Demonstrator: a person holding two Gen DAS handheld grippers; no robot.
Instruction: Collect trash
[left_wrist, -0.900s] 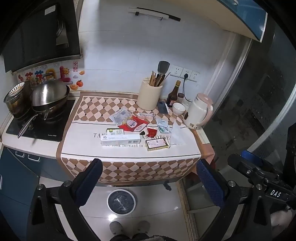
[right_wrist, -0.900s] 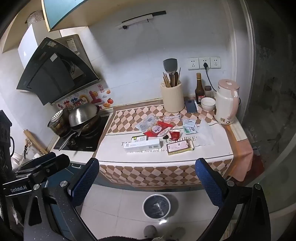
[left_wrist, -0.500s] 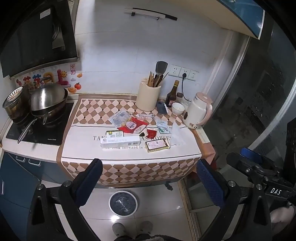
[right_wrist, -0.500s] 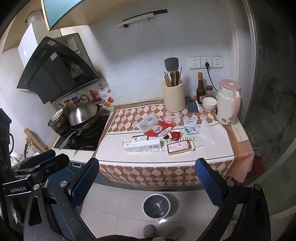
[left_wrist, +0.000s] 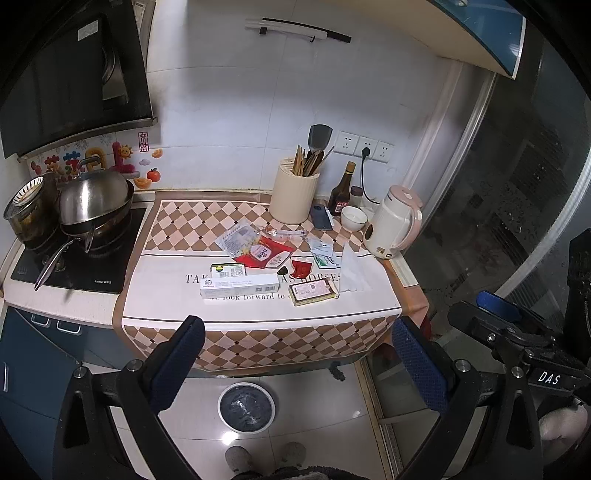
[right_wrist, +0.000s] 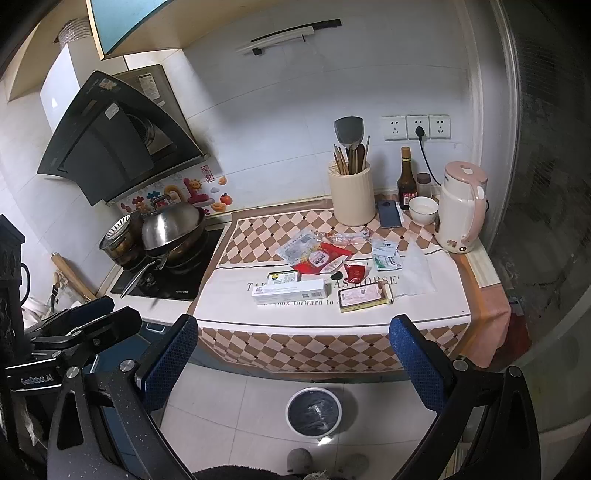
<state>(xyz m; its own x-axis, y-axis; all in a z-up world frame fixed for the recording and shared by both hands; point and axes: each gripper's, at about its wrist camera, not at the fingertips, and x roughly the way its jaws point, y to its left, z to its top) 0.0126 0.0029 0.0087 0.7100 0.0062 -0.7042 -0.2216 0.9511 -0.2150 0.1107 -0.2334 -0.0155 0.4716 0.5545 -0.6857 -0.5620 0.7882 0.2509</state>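
on counter (left_wrist: 166, 280): two long boxes (left_wrist: 239, 285), one kettle (left_wrist: 393, 221); below, one bin (left_wrist: 246, 407).

White tiled wall (left_wrist: 236, 110) backs a surface (left_wrist: 74, 301) draped with a checked cloth (left_wrist: 258, 343). A black hood (left_wrist: 70, 74) hangs over the hob (left_wrist: 74, 273) at the left end. Sockets (right_wrist: 417, 126) sit on the wall near the right back corner. Blue cabinet (left_wrist: 33, 362) stands below; pale glossy floor (right_wrist: 236, 410); a glass door (left_wrist: 517, 206) at right.
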